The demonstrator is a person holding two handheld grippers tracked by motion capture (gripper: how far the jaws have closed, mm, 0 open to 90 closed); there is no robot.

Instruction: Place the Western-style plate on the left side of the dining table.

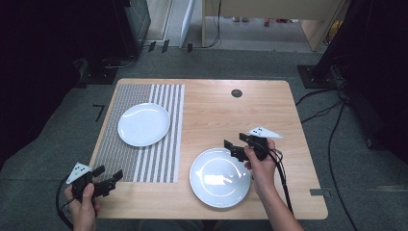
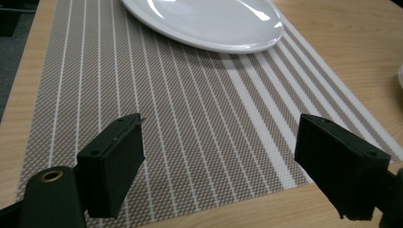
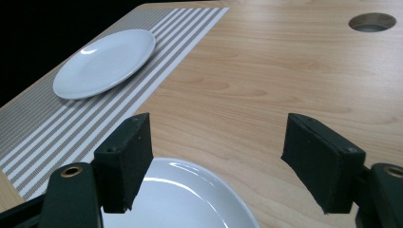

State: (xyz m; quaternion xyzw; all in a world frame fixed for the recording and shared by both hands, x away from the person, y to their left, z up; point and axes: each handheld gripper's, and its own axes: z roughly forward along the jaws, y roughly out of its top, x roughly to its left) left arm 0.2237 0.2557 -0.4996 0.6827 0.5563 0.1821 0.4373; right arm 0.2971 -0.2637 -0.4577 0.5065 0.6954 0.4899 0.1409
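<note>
At the left of the high view we see the left gripper (image 1: 107, 177) held low at the near edge of the striped placemat (image 1: 139, 132), its jaws standing wide apart with nothing between them. Its own view looks along the mat: the far white plate (image 2: 209, 21) lies well ahead of the fingertips, and the top of the picture cuts off its far rim. Toward the middle, the near white plate (image 1: 220, 177) sits on the bare wooden table (image 1: 226, 115). The right gripper (image 1: 235, 147) hovers over that plate's far rim, jaws likewise spread and empty; we cannot tell whether a pad touches the rim, since the hand covers part of it. In the right gripper view the near plate lies just below the fingers, cut off by the bottom edge. A round cable hole (image 3: 372, 21) lies far ahead, toward the right.
</note>
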